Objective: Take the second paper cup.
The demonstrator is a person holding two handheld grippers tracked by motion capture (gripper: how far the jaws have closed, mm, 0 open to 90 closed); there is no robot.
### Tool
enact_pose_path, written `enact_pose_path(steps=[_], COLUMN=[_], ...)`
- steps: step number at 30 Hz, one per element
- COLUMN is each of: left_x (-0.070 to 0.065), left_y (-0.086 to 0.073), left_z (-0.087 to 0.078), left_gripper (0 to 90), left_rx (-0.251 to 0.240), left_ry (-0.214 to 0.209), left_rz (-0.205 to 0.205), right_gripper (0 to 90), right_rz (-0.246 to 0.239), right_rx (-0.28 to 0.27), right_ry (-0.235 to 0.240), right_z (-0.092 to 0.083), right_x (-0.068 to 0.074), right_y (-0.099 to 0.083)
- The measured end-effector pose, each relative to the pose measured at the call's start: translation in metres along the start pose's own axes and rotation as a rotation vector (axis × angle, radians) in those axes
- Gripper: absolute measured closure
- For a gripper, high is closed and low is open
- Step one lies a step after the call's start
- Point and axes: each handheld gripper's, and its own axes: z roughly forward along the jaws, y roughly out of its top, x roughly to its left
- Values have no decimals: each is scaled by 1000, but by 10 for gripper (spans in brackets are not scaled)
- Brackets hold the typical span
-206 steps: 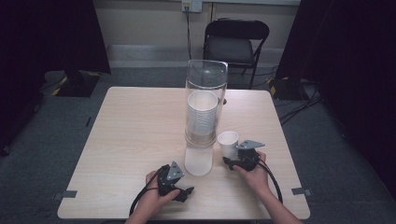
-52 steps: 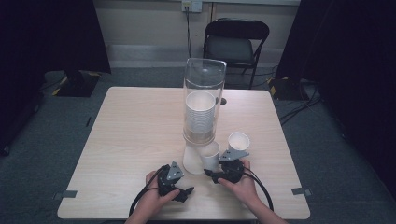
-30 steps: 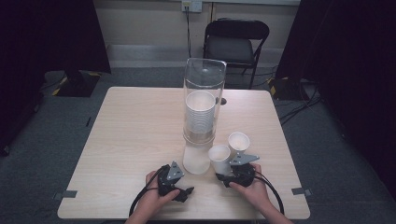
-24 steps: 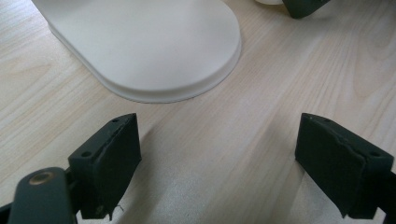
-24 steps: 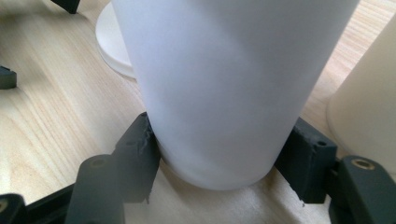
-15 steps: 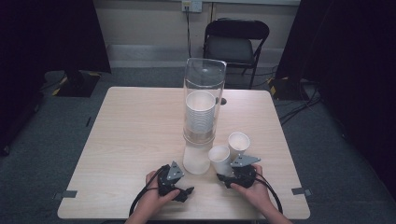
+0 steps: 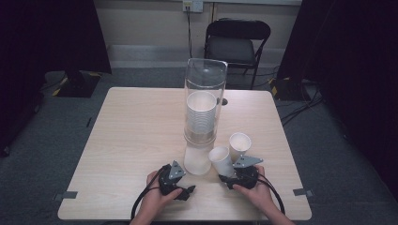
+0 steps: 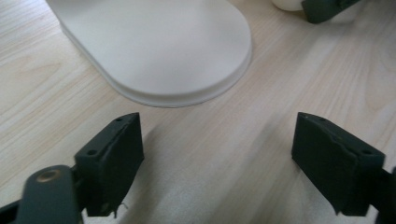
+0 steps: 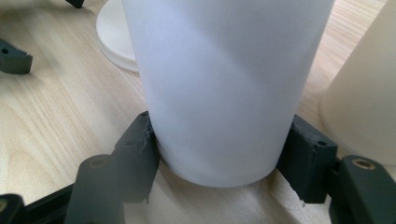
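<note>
Near the front edge of the tabletop, listed left to right.

Left gripper (image 7: pixel 187 191): in my left hand, resting on the wood, jaws wide with nothing between them. Unmoved through the earlier pictures.

Base (image 7: pixel 197 161): white foot of the dispenser, just beyond my left jaws.

Dispenser (image 7: pixel 204 101): clear tube at mid-table holding a nested stack of white cups, one fewer than before.

Cup (image 7: pixel 221 161): white, tilted toward the dispenser, low by the wood just right of the base. A moment ago it was at the dispenser's foot; I have drawn it toward the front edge.

Right gripper (image 7: pixel 226 179): in my right hand, jaws clamped on the cup's lower wall.

Second cup (image 7: pixel 240 146): upright, just right of and behind the held one, already set down.

Judgement: the pull is finished, and the held cup now wants standing upright beside the second.
</note>
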Motion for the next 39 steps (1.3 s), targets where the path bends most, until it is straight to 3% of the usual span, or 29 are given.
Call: enact_pose_path(steps=[2,5,8,12,14,16,18,19,23,26,30,32,33,34,39], left_x=[1,-1,-2,-2,-4,-4,-6,-5,-9,-10,-16,-18,-17,-19,-19], left_y=[2,8,14,20,24,27,30,30,35,39,43,43,43,42,40], left_z=[0,-2,-2,1,4,6,11,13,22,23,21,21,22,23,22], left_gripper=[177,172,162,179,181,198,213,217,216,218,216,214,213,211,209], left_rx=[-23,-72,-112,-118,-135,-132,-132,-119,-128,-135,-157,-146,-131,-134,-119], left_ry=[-20,-29,-47,4,11,41,62,74,79,94,82,81,86,84,75], left_rz=[-28,-23,-55,-53,-85,-61,-88,-75,-103,-80,-73,-61,-32,-49,-34], right_gripper=[358,360,362,363,363,363,363,363,362,360,339,283,271,256,216], right_rz=[-1,-2,-11,-30,-35,-46,-61,-71,-85,-98,-104,-92,-84,-72,-73], right_rx=[0,-1,-2,-4,-2,-4,-5,-6,-26,-22,3,2,4,9,19], right_ry=[0,0,5,22,27,34,46,52,93,114,136,116,114,121,118], right_z=[0,0,0,-1,-1,-1,-1,0,0,1,2,2,2,2,-2], right_x=[0,0,1,4,5,7,10,11,17,21,22,22,21,20,19], right_y=[0,0,0,0,0,0,0,0,1,2,2,2,2,2,1])
